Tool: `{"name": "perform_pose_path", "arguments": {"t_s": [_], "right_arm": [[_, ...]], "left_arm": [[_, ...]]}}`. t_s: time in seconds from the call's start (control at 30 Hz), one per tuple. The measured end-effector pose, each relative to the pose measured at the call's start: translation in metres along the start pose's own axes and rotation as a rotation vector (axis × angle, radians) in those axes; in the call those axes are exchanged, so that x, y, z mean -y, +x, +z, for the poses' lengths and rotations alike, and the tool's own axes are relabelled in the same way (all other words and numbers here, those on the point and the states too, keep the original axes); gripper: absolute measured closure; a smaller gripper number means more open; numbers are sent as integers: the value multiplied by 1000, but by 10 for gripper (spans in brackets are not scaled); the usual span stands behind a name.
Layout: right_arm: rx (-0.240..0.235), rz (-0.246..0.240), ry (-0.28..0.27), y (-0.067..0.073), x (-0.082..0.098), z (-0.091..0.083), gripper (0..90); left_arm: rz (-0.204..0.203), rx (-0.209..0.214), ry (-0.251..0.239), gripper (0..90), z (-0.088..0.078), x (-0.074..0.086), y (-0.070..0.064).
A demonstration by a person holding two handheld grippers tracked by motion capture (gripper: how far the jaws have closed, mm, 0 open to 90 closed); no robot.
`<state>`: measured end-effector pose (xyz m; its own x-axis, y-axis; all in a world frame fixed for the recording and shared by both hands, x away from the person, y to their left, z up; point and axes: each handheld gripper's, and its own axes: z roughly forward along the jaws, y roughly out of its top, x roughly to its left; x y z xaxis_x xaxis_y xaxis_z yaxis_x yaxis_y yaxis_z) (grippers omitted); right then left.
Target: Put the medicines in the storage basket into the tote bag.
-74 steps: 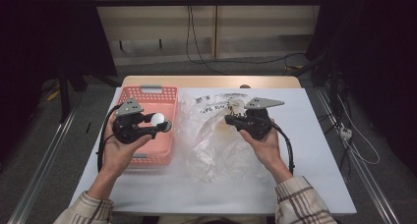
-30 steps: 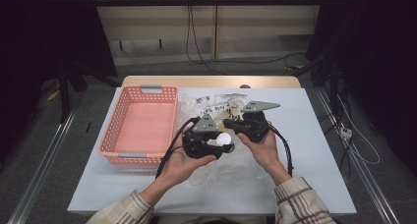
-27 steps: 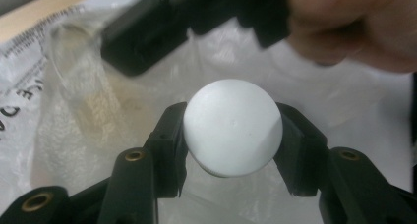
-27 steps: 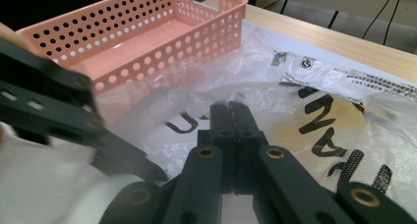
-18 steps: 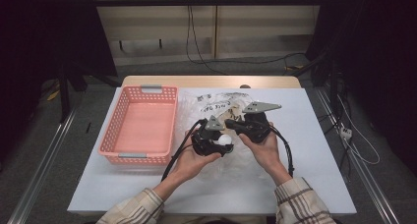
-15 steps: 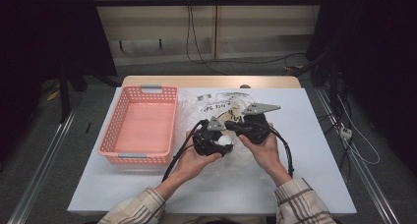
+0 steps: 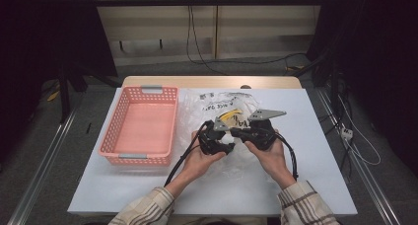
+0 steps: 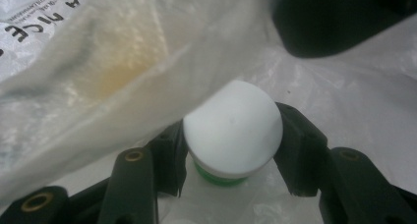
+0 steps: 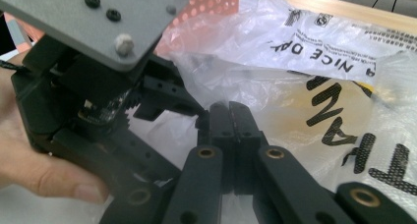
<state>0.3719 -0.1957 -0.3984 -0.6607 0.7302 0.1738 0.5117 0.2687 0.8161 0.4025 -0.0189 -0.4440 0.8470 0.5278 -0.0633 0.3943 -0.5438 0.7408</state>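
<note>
My left gripper (image 8: 231,150) clamps a white-capped bottle (image 8: 232,128); my right gripper (image 9: 230,117) pinches the plastic bag (image 9: 314,62). If that film slips, the bag mouth may collapse over the bottle.

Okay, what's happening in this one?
A person at a table works two hand-held grippers over a plastic bag. The left hand-held gripper grips a white-capped bottle at the bag's opening. The right hand-held gripper is shut, pinching the bag's film. A pink basket sits to the left.
</note>
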Motion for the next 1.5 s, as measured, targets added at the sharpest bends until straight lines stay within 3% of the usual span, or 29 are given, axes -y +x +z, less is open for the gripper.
{"name": "perform_pose_path", "arguments": {"t_s": [0.17,0.33,0.43,0.57,0.6,0.7,0.93,1.13,1.3,1.5], "right_arm": [[3,-1,2,0,1,0,900],[0,1,3,-1,1,0,900],[-5,8,-4,-1,1,0,900],[8,-5,-2,-1,1,-1,900],[14,-13,0,-1,1,-1,900],[18,-13,5,-2,2,0,900],[27,-9,0,-4,3,-2,900],[28,-14,10,-3,4,-1,900],[45,-27,6,2,3,-5,900],[50,-32,22,5,10,-7,900]], "left_arm": [[-1,7,5,494,-1,0,1],[-11,29,-11,352,-12,-2,1],[23,27,-11,297,-21,-3,-1],[29,35,11,254,-31,-2,-3],[50,34,13,242,-34,-2,-4],[48,57,-6,210,-44,-3,-7],[80,59,-37,224,-69,3,-13],[78,68,-75,220,-87,12,-17],[70,47,-120,221,-109,15,-25],[62,41,-150,198,-131,22,-19]]}}
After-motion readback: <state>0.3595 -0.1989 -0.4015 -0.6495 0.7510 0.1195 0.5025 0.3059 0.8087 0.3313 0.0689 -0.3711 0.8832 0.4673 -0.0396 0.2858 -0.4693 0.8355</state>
